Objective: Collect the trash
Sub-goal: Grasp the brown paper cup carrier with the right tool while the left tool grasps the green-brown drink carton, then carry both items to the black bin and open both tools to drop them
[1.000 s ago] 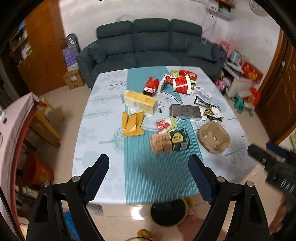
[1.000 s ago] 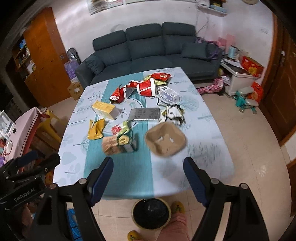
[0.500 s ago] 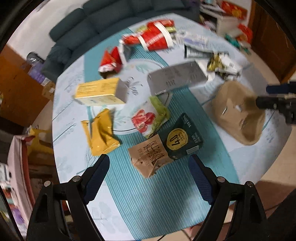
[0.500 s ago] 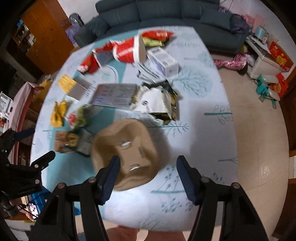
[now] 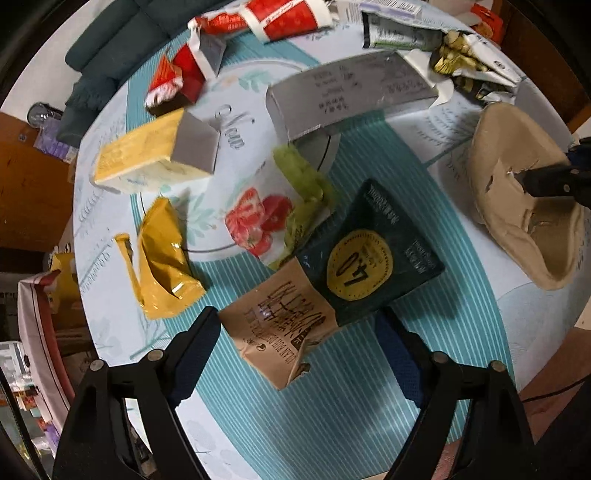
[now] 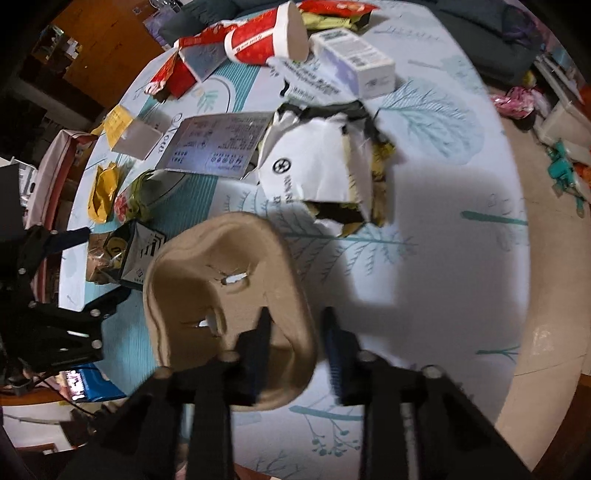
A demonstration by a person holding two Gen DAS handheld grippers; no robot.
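Trash lies scattered on the table (image 5: pixel 332 417). My left gripper (image 5: pixel 295 350) is open, its fingers either side of a brown and dark green paper bag (image 5: pixel 332 284). A yellow wrapper (image 5: pixel 162 254) and a strawberry-print wrapper (image 5: pixel 273 214) lie just beyond. My right gripper (image 6: pixel 297 328) is half closed astride the near rim of a brown pulp cup carrier (image 6: pixel 221 295), one finger inside it, one outside. The carrier also shows in the left wrist view (image 5: pixel 517 206) at the right.
Farther back lie a grey box (image 5: pixel 351 92), a yellow box (image 5: pixel 147 155), red cups and cartons (image 6: pixel 266 33), a white box (image 6: pixel 354 62) and a torn white bag (image 6: pixel 317 166). The table's edge and the floor (image 6: pixel 546 295) are at the right.
Both grippers have dropped down close to the table. The left has closed in on the paper bag. The right has narrowed its jaws and reached the carrier's rim.
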